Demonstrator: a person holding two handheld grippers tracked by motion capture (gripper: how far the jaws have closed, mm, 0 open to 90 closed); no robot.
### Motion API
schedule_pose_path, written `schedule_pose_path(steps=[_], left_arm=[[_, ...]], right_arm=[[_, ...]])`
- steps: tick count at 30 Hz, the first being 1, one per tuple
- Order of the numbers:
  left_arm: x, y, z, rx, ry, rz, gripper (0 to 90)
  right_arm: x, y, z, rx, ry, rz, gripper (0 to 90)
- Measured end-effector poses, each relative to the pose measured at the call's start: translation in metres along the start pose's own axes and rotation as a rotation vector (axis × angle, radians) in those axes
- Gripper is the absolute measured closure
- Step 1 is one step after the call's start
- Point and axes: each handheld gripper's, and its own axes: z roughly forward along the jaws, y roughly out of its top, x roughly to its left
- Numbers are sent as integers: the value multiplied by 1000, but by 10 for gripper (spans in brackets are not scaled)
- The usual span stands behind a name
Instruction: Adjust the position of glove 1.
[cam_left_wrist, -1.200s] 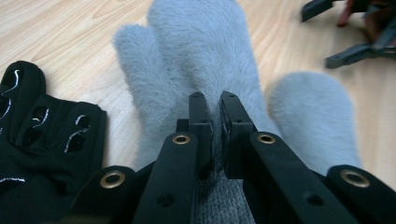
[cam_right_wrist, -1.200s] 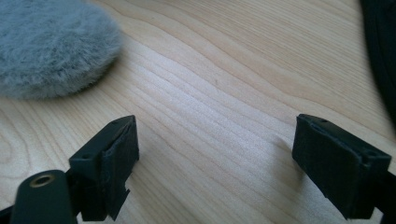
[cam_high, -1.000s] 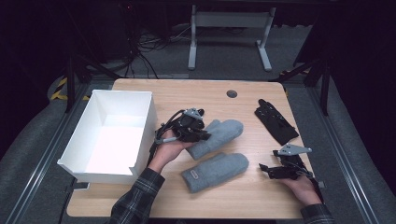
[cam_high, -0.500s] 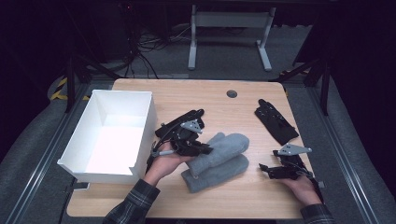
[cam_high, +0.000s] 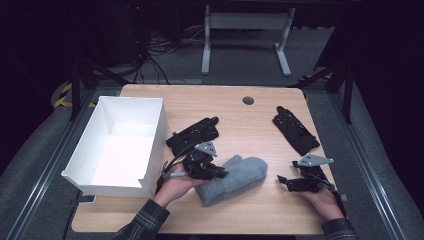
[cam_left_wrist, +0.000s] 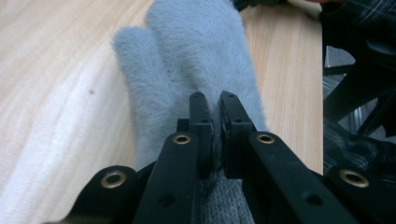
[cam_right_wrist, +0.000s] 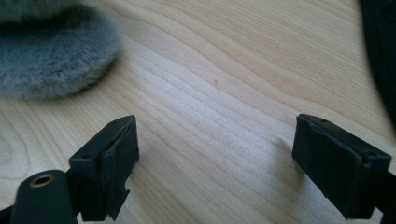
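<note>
Tongs, left (cam_high: 216, 172): clamped on cuff fabric of grey mitten (cam_high: 235, 177), which lies stacked on its partner, near centre of surface (cam_high: 240, 125). White bin (cam_high: 120, 145): far left, open-topped, apparently the destination. Black glove (cam_high: 194, 135): just beyond left tongs. Second black glove (cam_high: 296, 130): far right. Tongs, right (cam_high: 285, 182): spread wide, holding nothing, resting near right. Advice for step: keep pinch firm through both layers, lift clear before swinging left over bin wall.
</note>
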Motion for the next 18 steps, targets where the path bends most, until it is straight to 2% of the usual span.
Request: schedule_pose_path(steps=[1, 4, 5, 9, 10, 12, 13, 14, 18], left_arm=[[0, -3, 4, 20, -8, -3, 861], [0, -4, 7, 30, -7, -2, 860], [-2, -5, 9, 54, 9, 8, 858], [-6, -4, 10, 61, 21, 24, 824], [-7, -3, 8, 49, 23, 43, 793], [-7, -1, 5, 36, 33, 41, 700], [-7, 1, 4, 32, 41, 42, 620], [-7, 3, 2, 12, 55, 40, 581], [-3, 10, 2, 2, 89, 39, 448]], right_arm=[[0, 0, 0, 0, 0, 0, 148], [0, 0, 0, 0, 0, 0, 148], [0, 0, 0, 0, 0, 0, 148], [0, 0, 0, 0, 0, 0, 148], [0, 0, 0, 0, 0, 0, 148], [0, 0, 0, 0, 0, 0, 148], [0, 0, 0, 0, 0, 0, 148], [0, 0, 0, 0, -1, 0, 148], [0, 0, 0, 0, -2, 1, 148]])
